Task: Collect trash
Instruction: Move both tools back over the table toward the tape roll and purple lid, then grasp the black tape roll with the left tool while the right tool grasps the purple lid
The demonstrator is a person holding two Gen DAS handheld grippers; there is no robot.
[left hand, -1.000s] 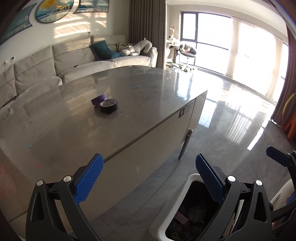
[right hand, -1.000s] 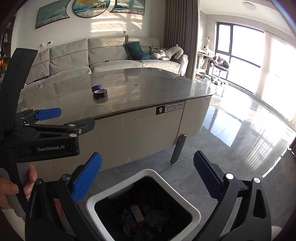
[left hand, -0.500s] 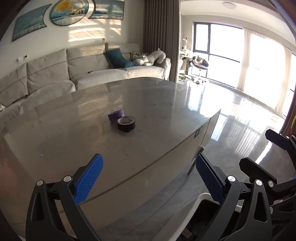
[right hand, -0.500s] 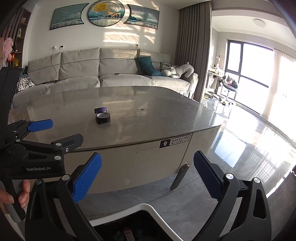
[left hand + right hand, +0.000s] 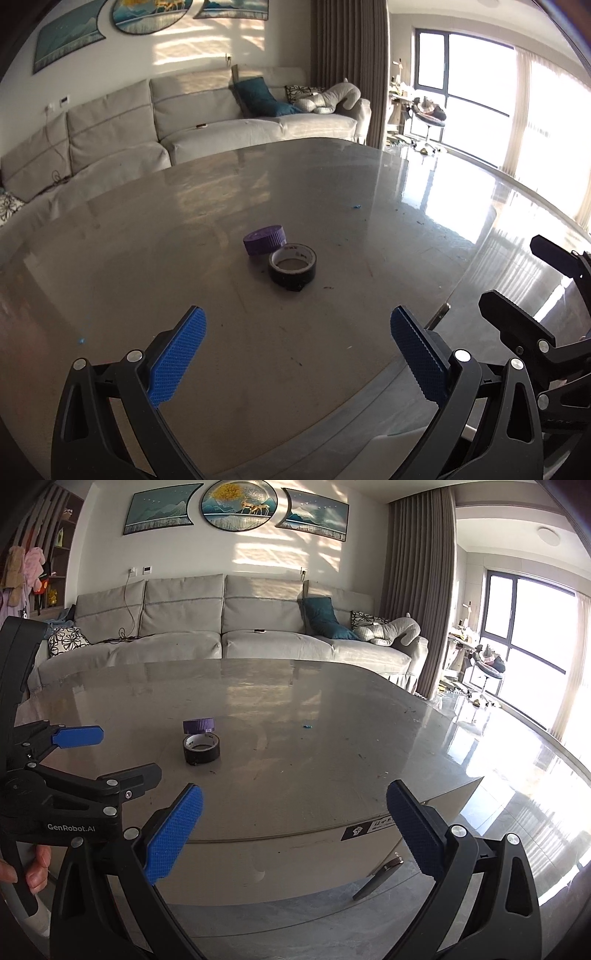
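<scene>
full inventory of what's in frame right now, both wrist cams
tape roll: 1, black, flat on the table, mid-top
cap: 1, purple, ribbed, just behind the tape roll
blue scrap: 1, small, on the table right of the cap
table: 1, grey, glossy, with a label on its side
sofa: 1, light grey, behind the table, cushions and a plush toy on it
wall pictures: 3, teal, above the sofa
left gripper: blue pads, open, empty
right gripper: blue pads, open, empty
hand: on the left gripper's handle
</scene>
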